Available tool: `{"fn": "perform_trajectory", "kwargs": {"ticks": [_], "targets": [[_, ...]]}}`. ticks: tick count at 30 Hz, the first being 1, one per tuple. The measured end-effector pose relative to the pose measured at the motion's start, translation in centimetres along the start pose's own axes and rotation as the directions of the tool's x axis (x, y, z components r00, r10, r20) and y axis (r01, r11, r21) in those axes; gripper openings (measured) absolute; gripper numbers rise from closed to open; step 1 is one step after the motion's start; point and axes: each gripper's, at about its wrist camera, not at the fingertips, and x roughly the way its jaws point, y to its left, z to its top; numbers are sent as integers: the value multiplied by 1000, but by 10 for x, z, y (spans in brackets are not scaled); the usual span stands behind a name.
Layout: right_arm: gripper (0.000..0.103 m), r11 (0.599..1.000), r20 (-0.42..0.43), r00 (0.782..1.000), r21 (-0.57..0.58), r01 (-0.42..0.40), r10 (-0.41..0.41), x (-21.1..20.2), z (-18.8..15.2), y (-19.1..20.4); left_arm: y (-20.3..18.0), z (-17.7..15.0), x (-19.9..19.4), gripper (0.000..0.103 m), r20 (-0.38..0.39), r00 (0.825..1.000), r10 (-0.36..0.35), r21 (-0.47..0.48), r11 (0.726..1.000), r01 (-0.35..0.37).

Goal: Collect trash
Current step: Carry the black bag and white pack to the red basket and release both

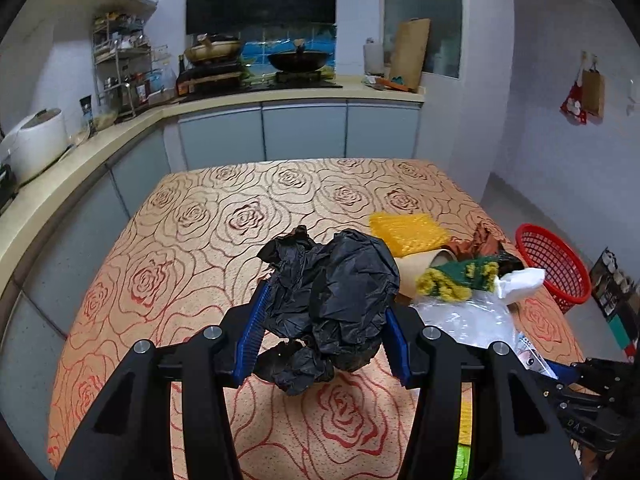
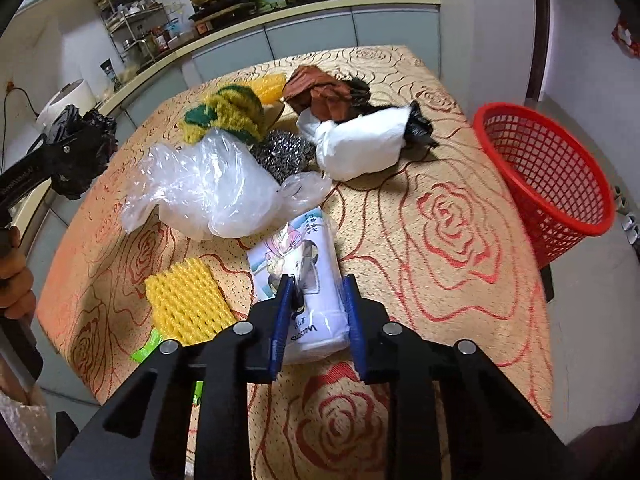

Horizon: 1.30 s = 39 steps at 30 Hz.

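Black tongs (image 1: 324, 332) with blue ribbed pads (image 1: 250, 338), silver screws.

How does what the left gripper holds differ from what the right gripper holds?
The left gripper holds a crumpled black plastic bag, lifted off the table; the right gripper closes on a white printed packet lying flat on the tablecloth. The bag is shapeless and plain; the packet is smooth, with a cartoon print. Both sit between blue pads.

A home kitchen: wok (image 1: 297, 61) on the stove, rice cooker (image 1: 34, 142), spice rack (image 1: 120, 60), cabinets.
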Motion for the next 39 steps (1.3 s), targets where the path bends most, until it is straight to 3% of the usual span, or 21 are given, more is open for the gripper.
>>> {"fn": "perform_trajectory", "kwargs": {"ticks": [4, 6, 7, 10, 20, 31, 39], "targets": [[28, 999, -16, 999, -11, -32, 32, 4, -1, 0, -6, -1, -1, 50, 2, 1000, -20, 2, 1000, 20], [45, 998, -20, 998, -22, -53, 53, 5, 1, 4, -8, -1, -2, 50, 4, 1000, -22, 6, 1000, 22], [47, 998, -17, 998, -26, -62, 61, 5, 2, 7, -8, -1, -4, 50, 7, 1000, -23, 7, 1000, 23], [48, 997, -32, 999, -68, -34, 32, 15, 3, 17, -7, -2, -5, 50, 10, 1000, -22, 5, 1000, 22], [19, 997, -16, 999, -67, -31, 30, 9, -6, 17, -12, -1, -7, 50, 11, 999, -35, 16, 999, 35], [18, 999, 67, 997, 17, 45, -47, -24, -1, -16, -43, 9, -8, 50, 34, 994, -100, 74, 993, 98], [18, 988, 175, 977, 108, 106, -124, -53, 27, -57, -87, 29, 1, 50, 55, 981, -186, 141, 974, 177]]}}
